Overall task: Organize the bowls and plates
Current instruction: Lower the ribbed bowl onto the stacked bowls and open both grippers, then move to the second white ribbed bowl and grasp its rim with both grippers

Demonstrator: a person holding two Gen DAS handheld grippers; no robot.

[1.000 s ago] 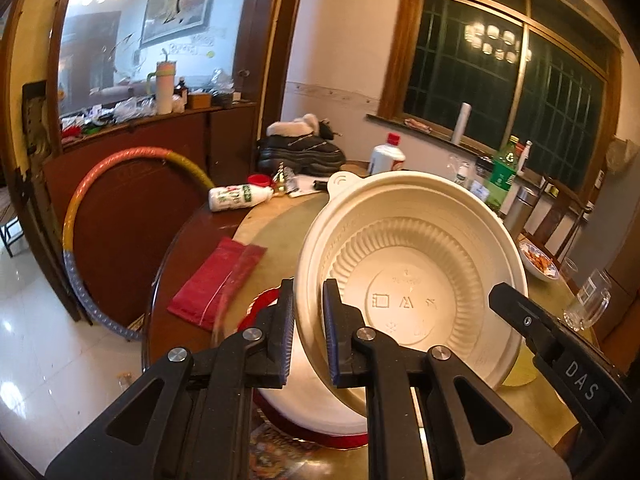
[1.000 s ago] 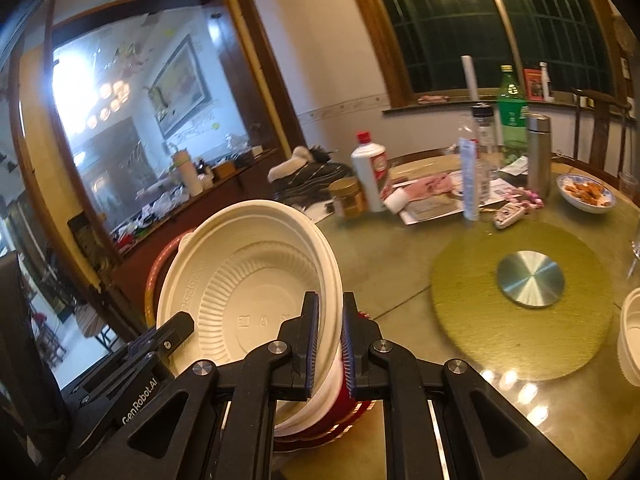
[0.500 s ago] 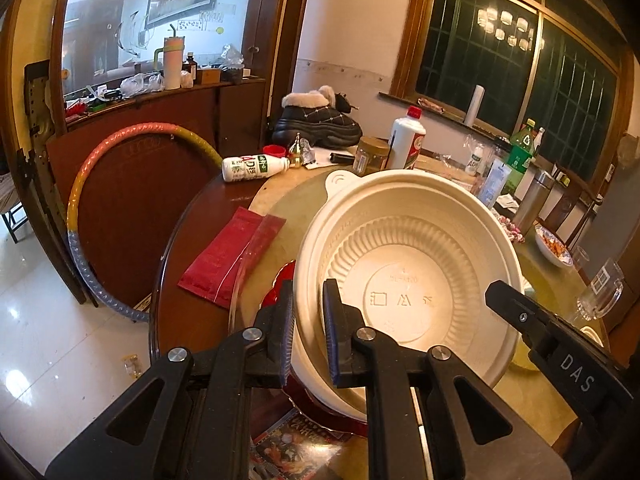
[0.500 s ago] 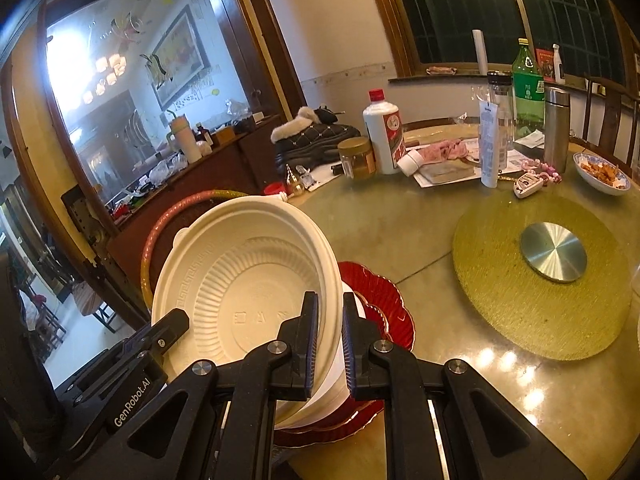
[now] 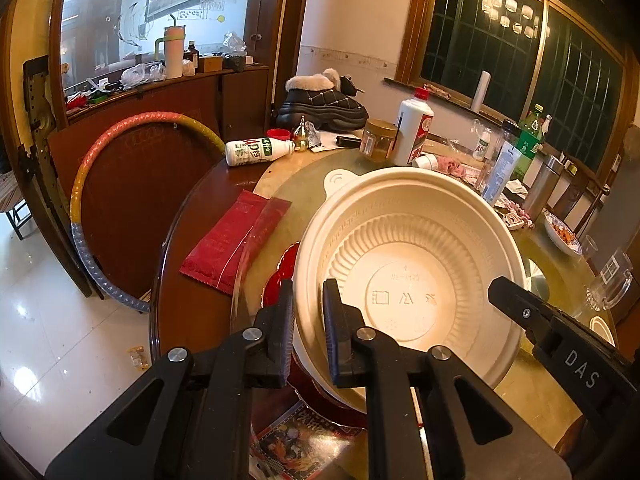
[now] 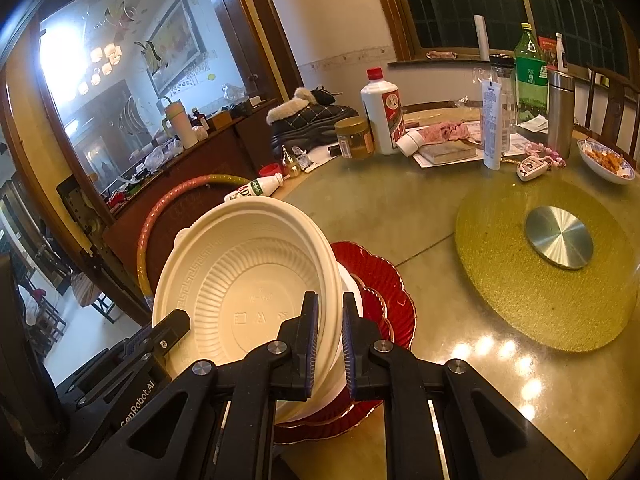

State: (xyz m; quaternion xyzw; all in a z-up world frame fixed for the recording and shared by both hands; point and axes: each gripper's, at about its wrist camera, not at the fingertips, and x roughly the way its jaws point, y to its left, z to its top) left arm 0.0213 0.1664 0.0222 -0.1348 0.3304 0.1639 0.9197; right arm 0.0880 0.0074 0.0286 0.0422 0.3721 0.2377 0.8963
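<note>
Left wrist: right claw (image 5: 504,288) lettered "DAS"; both claws pinch cream bowl (image 5: 404,280) rim.

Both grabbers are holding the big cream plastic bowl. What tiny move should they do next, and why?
Probably lower it a little further. The cream plastic bowl is pinched at its rim by the left gripper and right gripper, tilted just above white bowls on scalloped red plates, not yet nested.
</note>
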